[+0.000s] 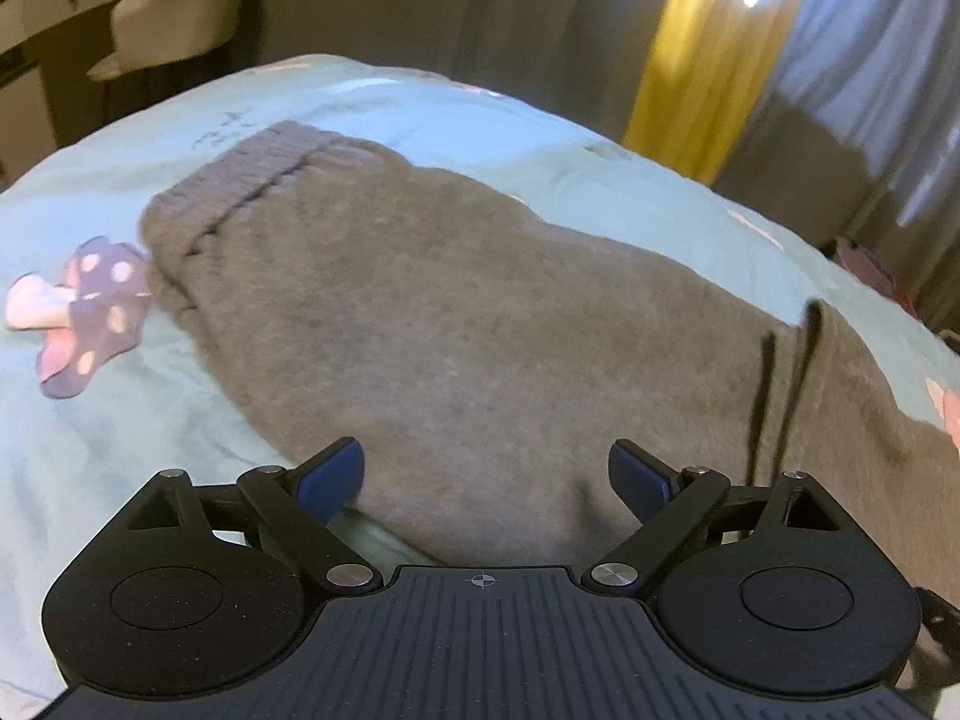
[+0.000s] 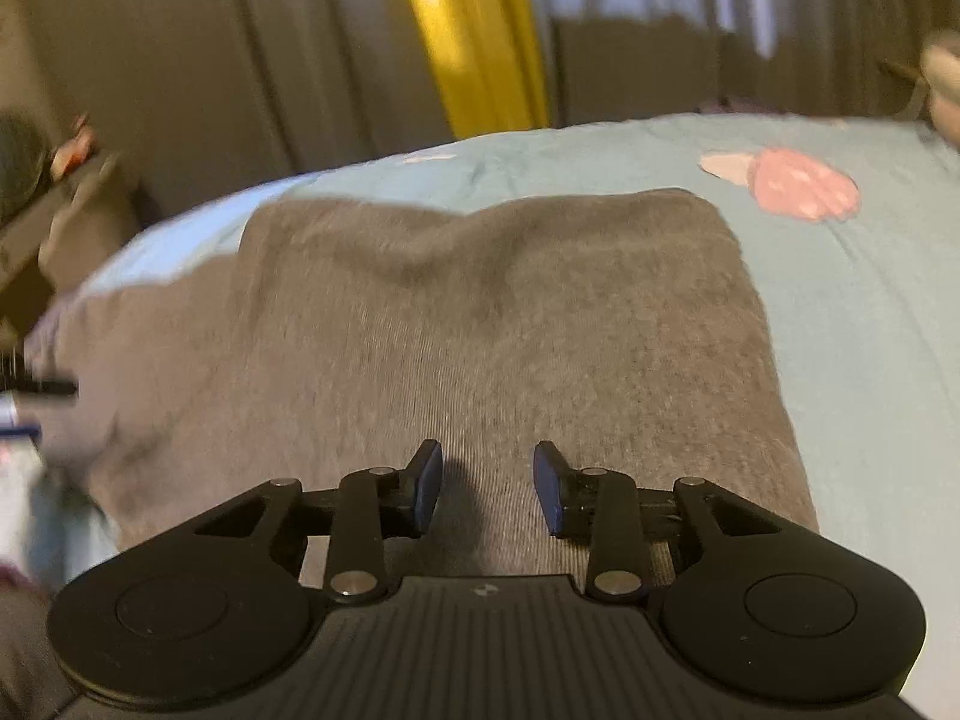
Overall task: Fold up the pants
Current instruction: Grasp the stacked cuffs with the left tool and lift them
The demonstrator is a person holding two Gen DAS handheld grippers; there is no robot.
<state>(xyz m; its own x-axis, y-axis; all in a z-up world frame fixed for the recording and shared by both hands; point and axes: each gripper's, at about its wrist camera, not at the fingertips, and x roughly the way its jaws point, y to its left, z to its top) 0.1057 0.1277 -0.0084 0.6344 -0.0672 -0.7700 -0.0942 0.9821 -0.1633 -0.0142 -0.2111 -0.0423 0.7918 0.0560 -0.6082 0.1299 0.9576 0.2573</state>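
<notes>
Grey sweatpants (image 1: 456, 312) lie flat on a light blue bedsheet (image 1: 120, 420). In the left wrist view the ribbed cuff (image 1: 252, 174) is at the far left and two dark drawstrings (image 1: 780, 384) lie at the right. My left gripper (image 1: 486, 477) is wide open just above the pants' near edge, holding nothing. In the right wrist view the pants (image 2: 480, 312) fill the middle, with a folded edge at the far side. My right gripper (image 2: 487, 486) is partly open over the fabric, holding nothing.
The sheet has mushroom prints (image 1: 90, 312) and a pink one (image 2: 798, 183). A pale chair (image 1: 180, 18) and desk stand beyond the bed at the left. Brown and yellow curtains (image 1: 702, 54) hang behind. Dark clutter (image 2: 36, 180) sits off the bed's left edge.
</notes>
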